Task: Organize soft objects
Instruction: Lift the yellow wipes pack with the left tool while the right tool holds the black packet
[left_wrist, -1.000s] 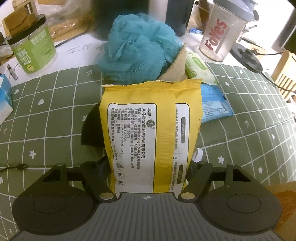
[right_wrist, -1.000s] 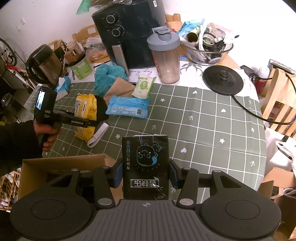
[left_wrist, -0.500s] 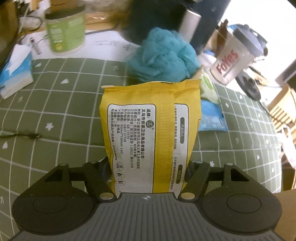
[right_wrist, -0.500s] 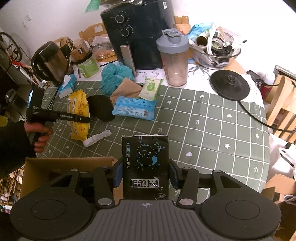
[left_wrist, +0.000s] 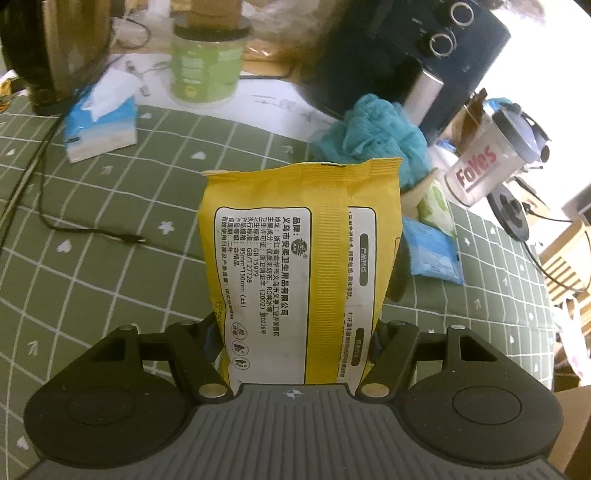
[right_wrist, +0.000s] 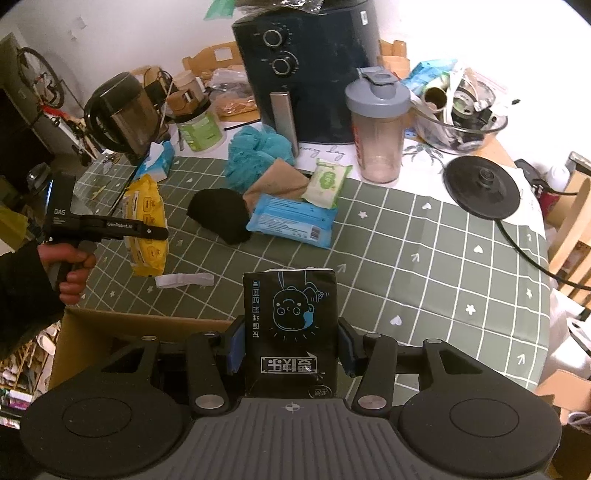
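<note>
1. At the left of the right-wrist frame, my left claw (right_wrist: 147, 233) pinches the yellow wipes pack (left_wrist: 301, 266) above the green checked table (right_wrist: 424, 258). I judge the soft wrapper could slide out if I swing it fast toward the cardboard box (right_wrist: 122, 325) at lower left.

2. Bottom centre, my right claw (right_wrist: 291, 347) clamps the black tissue pack (right_wrist: 291, 314) over the box's near edge. Both hands heading for one opening could collide.

3. The pack hanging from the left claw could snag the white strip (right_wrist: 184, 280) lying just below it in the frame.

4. Still on the table at centre: the teal bath pouf (right_wrist: 258, 151), the black cloth (right_wrist: 221, 214), the blue wipes pack (right_wrist: 291, 221) and the small green wipes pack (right_wrist: 327, 181). They overlap, so one pick may drag a neighbour.
</note>
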